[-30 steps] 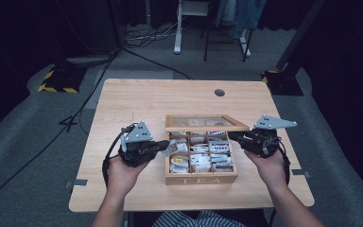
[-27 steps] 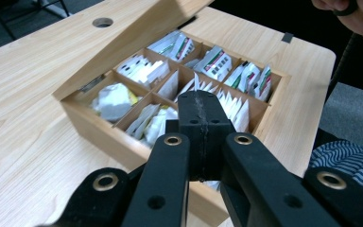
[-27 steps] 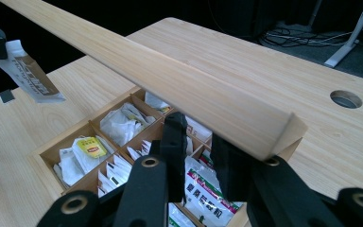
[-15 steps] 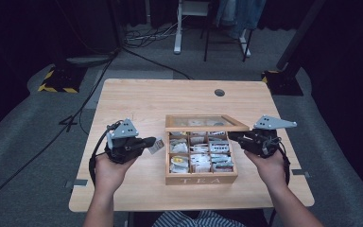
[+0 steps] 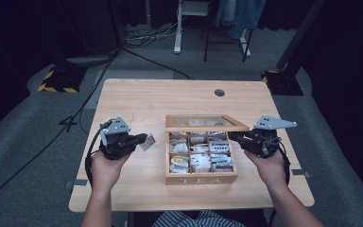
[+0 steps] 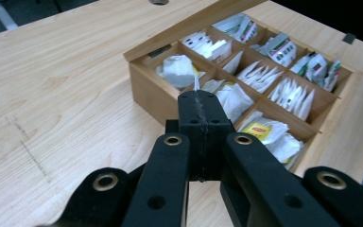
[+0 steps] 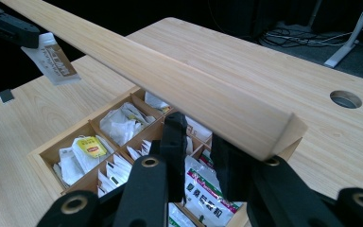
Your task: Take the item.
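While both grippers hover over the table, here's roughly how it looks from where I'm standing:

Table: light wood top, plain grain, with a round cable hole near the far edge. A couple of faint pencil-like marks show on it in the left gripper view.

Room: pretty dark all around, grey carpet, cables trailing on the floor behind the table, a white desk leg and a yellow-black striped base off to the far left.

Box: wooden tea box in the middle of the table, "TEA" on its near wall, split into a grid of compartments stuffed with white sachets, one with a yellow label at the near left.

Lid: lid hinged at the far side, raised and tilted, not lying flat on the box.

Left gripper: left gripper held left of the box and clear of it, jaws pressed together and pinching a tea bag. In its own view you just get the thin white edge poking out between the tips.

Tea bag: out of the box, up in the air over bare table just beside the box's left wall; the right gripper view shows it as a pale sachet with a brown label.

Right gripper: right gripper at the box's right side, under the lid's right end. Jaws a little apart, with the lid edge sitting right at them; can't tell if they actually clamp it.
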Tool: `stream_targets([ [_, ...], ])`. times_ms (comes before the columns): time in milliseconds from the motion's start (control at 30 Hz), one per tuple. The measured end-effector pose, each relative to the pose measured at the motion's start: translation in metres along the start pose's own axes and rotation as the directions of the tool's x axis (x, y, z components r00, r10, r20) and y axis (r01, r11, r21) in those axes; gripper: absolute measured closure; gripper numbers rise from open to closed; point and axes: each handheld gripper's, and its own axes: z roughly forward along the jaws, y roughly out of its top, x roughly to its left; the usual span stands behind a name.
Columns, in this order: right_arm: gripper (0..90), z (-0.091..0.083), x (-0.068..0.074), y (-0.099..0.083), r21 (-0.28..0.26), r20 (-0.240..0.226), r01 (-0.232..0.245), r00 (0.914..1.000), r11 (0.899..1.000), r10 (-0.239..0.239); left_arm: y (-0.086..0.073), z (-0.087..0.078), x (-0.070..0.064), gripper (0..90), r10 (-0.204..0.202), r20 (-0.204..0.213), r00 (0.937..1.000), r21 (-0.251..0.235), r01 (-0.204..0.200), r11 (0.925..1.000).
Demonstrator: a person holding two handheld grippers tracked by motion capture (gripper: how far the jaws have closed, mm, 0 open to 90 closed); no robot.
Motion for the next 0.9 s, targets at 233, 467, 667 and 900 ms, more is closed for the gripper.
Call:
stream_targets([
  [233,74.9,0.0,0.0,0.0,0.002,0.001,0.0,1.0,1.0,0.0,-0.007,0.004,0.012,90.0,-0.025,-0.044,0.9987,0.002,0.025,0.9997],
  [467,74.9,0.001,0.0,0.0,0.003,-0.001,0.0,1.0,1.0,0.0,-0.015,0.01,0.023,90.0,-0.059,-0.07,0.9958,-0.006,0.059,0.9982],
  [667,74.8,0.001,0.0,0.0,0.006,0.001,-0.002,1.0,1.0,0.002,-0.022,0.018,0.032,90.0,-0.087,-0.085,0.9926,0.004,0.087,0.9962],
  [900,74.8,0.001,-0.001,-0.001,0.006,-0.002,-0.003,1.0,1.0,0.003,-0.03,0.025,0.041,90.0,-0.118,-0.088,0.9891,0.017,0.12,0.9927],
])
